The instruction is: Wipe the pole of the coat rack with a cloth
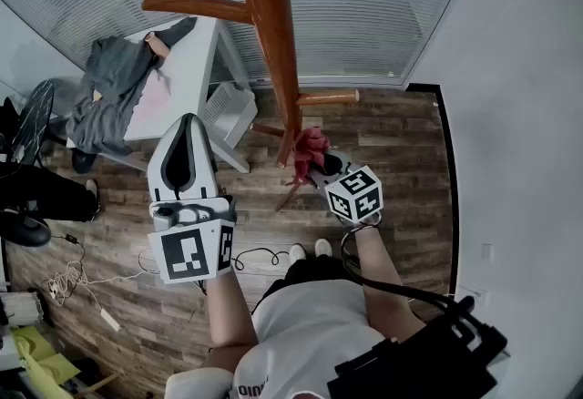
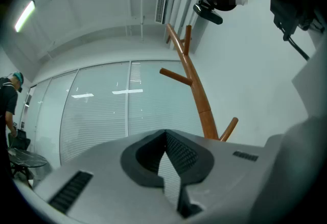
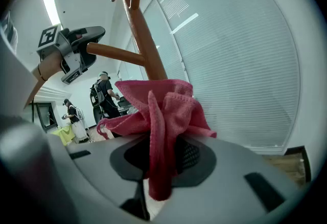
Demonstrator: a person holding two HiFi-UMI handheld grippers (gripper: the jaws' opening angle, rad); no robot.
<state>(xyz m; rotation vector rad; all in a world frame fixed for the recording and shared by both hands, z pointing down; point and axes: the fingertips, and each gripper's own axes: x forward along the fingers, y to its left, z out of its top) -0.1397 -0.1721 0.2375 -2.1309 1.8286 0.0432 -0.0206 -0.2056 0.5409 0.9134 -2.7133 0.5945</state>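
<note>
The wooden coat rack pole (image 1: 271, 15) rises toward the head camera, with pegs branching off it. My right gripper (image 1: 317, 165) is shut on a pink cloth (image 1: 309, 148), low beside the pole near its base. The cloth (image 3: 159, 115) bunches out of the shut jaws right in front of the pole (image 3: 145, 46). My left gripper (image 1: 189, 160) hangs left of the pole, apart from it, jaws shut on nothing. In the left gripper view the pole (image 2: 196, 90) stands behind and to the right of the left gripper (image 2: 164, 138).
A white table (image 1: 182, 78) with grey clothing (image 1: 114, 83) on it stands left of the rack, a white basket (image 1: 226, 110) beside it. Blinds cover the windows behind. Cables (image 1: 82, 274) lie on the wood floor. People (image 3: 104, 95) stand far off.
</note>
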